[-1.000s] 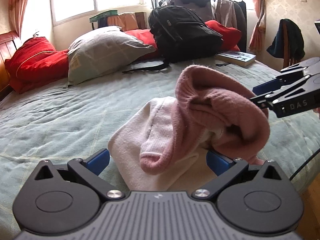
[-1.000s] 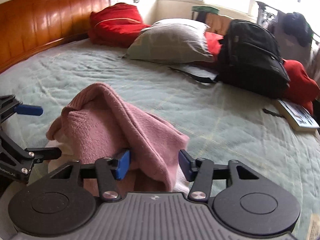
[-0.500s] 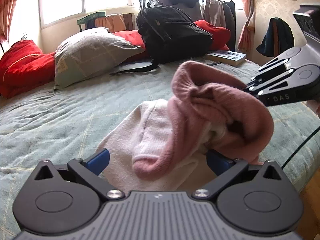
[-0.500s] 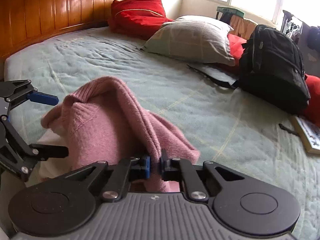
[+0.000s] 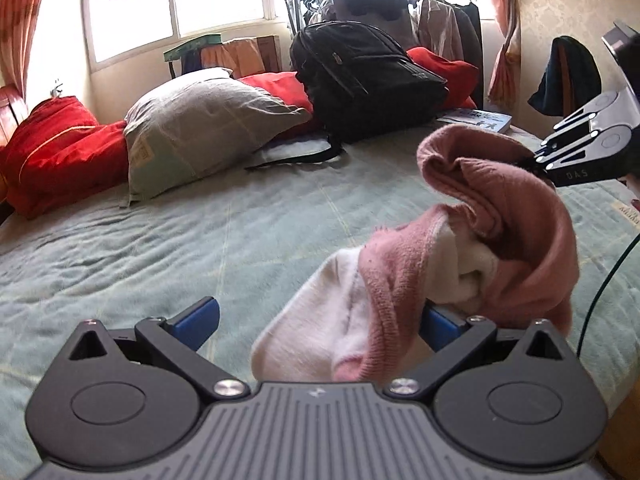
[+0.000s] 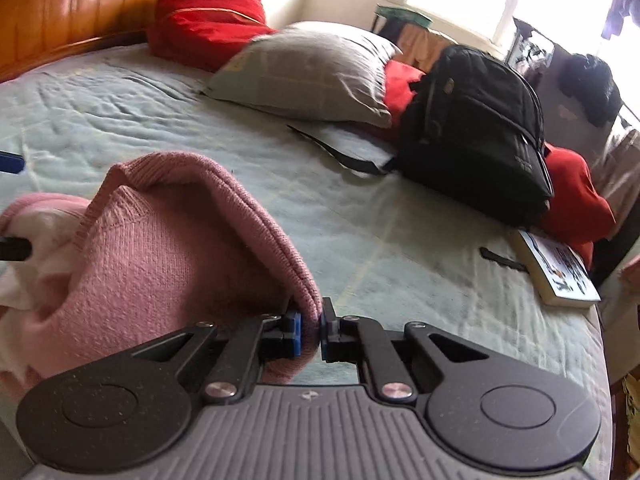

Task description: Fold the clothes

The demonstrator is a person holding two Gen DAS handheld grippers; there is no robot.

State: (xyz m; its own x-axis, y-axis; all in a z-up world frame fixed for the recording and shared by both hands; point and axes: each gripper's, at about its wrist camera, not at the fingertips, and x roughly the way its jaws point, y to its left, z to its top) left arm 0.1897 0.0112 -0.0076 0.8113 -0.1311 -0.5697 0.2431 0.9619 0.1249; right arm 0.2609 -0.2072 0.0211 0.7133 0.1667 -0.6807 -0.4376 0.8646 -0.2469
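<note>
A pink knitted sweater [image 5: 492, 200] with a white inner part [image 5: 344, 304] lies bunched on the green bedspread [image 5: 160, 248]. My left gripper [image 5: 318, 322] is open; the sweater's lower fold sits between its blue pads, against the right pad [image 5: 440, 326]. In the left wrist view my right gripper [image 5: 538, 160] comes in from the right, holding the sweater's raised upper edge. In the right wrist view the right gripper [image 6: 309, 330] is shut on the sweater's [image 6: 168, 240] ribbed hem. The left gripper's fingers [image 6: 12, 248] show at the far left edge.
At the far side of the bed are a black backpack [image 5: 360, 80], a grey pillow [image 5: 200, 128] and red cushions [image 5: 56, 148]. A book [image 6: 560, 276] lies near the right bed edge. A wooden headboard [image 6: 72, 12] stands to the left. A clothes rack [image 5: 440, 20] stands by the window.
My right gripper went from open around the pink fold to shut on its hem and lifted it up and right. The left gripper stayed open.
</note>
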